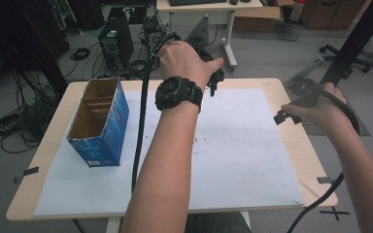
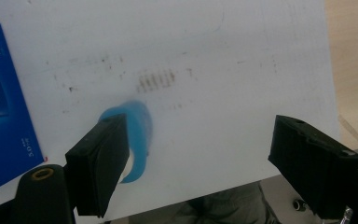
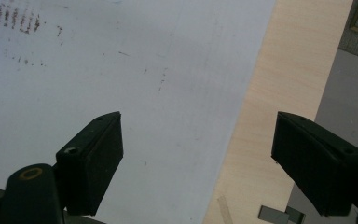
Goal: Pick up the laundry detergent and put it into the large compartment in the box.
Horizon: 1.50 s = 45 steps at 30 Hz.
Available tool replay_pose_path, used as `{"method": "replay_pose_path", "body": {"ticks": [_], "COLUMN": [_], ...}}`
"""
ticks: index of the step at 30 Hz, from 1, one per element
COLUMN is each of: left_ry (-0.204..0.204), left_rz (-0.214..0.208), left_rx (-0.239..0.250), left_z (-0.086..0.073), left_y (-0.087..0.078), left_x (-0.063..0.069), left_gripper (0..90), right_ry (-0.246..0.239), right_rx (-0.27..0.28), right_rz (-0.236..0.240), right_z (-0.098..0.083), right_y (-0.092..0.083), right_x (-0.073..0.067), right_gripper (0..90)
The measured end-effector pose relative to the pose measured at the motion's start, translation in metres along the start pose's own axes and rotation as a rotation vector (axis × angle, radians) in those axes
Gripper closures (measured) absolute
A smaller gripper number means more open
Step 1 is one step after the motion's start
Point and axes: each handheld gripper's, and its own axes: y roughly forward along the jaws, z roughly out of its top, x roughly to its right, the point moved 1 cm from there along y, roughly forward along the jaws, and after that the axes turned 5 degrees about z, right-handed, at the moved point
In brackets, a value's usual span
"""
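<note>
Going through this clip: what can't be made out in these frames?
- Blue thing, left gripper view: blurred and part-hidden behind that gripper's near jaw; what it is cannot be told.
- Left gripper, high view: mostly covered by the hand.
- Box contents, high view: its own walls hide the compartment floors.
- Print on the box, left gripper view: too small, cut by the edge.
- Right gripper, high view: jaws too small to judge.

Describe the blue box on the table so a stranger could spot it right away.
Start at the wooden table covered by a white sheet. Near the sheet's left edge stands a blue cardboard box, open on top, with brown dividers inside. Nothing else on the sheet stands upright.
</note>
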Motion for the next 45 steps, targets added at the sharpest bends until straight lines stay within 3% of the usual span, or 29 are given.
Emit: {"method": "replay_pose_path", "body": {"ticks": [8, 19, 36, 45], "left_ry": [-0.036, -0.072, -0.087, -0.081], "left_rz": [0.033, 0.039, 0.049, 0.047], "left_rx": [-0.012, -0.034, -0.091, -0.089], "left_z": [-0.004, -0.01, -0.015, -0.015], "left_y": [0.0, 0.004, 0.016, 0.023], "left_x": [-0.016, -0.031, -0.04, -0.043], "left_gripper": [19.6, 16.7, 14.8, 14.5], "right_ry": [0.004, -0.004, -0.013, -0.016], "right_rx": [-0.005, -0.012, -0.027, -0.029], "right_rz": [0.001, 0.007, 0.005, 0.001], "right_z": [-0.001, 0.002, 0.004, 0.007], "right_y": [0.001, 0.003, 0.009, 0.01], "right_x": [0.001, -0.006, -0.011, -0.014], "right_gripper": [16.6, 16.6, 16.7, 16.7]}}
